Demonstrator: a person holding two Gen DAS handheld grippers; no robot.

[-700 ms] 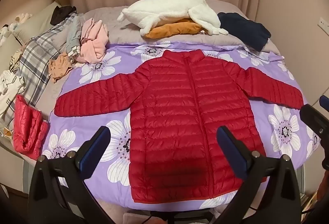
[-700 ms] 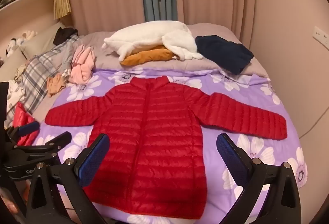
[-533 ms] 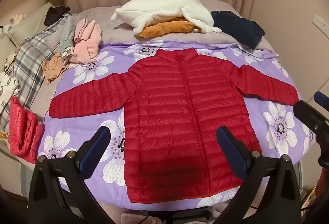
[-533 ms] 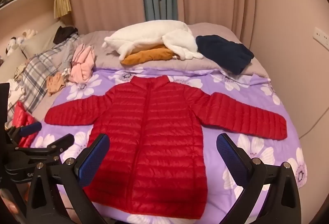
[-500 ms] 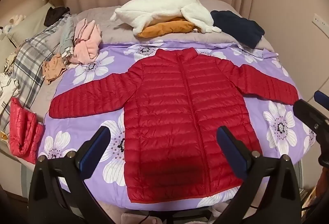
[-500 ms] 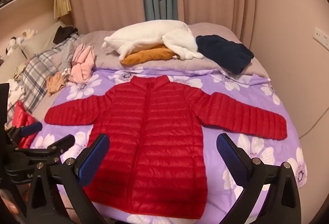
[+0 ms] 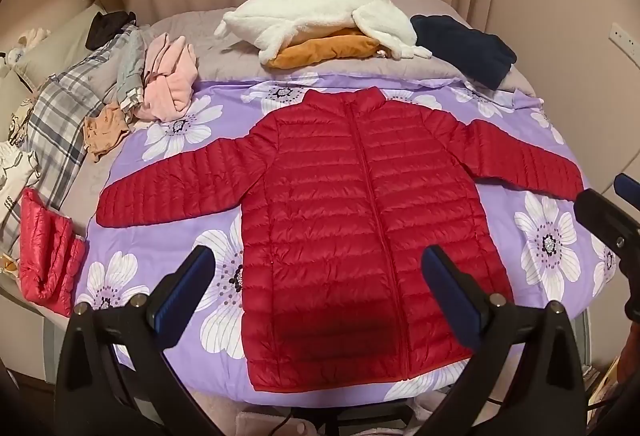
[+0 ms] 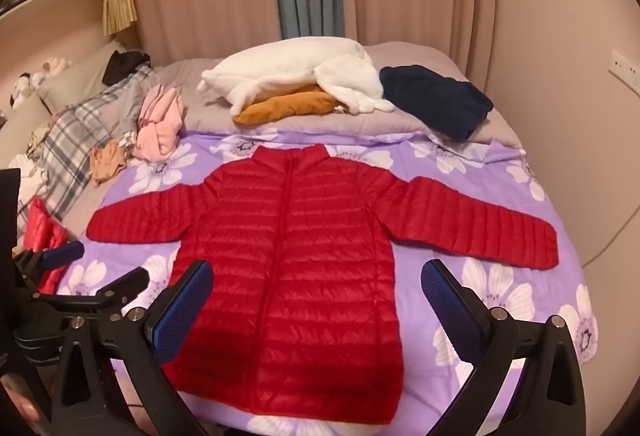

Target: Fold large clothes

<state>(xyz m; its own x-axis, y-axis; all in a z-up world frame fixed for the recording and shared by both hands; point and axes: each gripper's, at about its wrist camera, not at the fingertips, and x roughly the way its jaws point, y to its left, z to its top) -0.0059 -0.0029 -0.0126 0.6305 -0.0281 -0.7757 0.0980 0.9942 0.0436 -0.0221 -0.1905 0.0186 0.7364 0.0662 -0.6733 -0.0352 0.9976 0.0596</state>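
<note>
Change vs half a second back: almost none. Left view has slid slightly, jacket sits a touch lower and more central in it; right view matches. No fold started, both sleeves out flat, so this reads as the setup pause before the first grab.

Left to right:
- folded red puffer piece, shiny quilted, far off the left gripper's left side, at the bed edge.
- plaid cloth and pink garment, soft, crumpled, ahead-left.
- left gripper: jaws spread fully wide, blue textured pads, nothing between them, nothing held. It hangs over the hem end of the jacket.
- red down jacket: directly ahead and below both grippers, zipped, front up, horizontal quilting, slick nylon look, puffy; sleeves stretched out to either side on the purple floral sheet.
- white fleece over an orange item, beyond the collar; navy garment ahead-right.
- right gripper: jaws also wide apart, empty, over the hem; right sleeve lies ahead-right of it.

Likely next: take a sleeve. Slippery shell may spring back.
</note>
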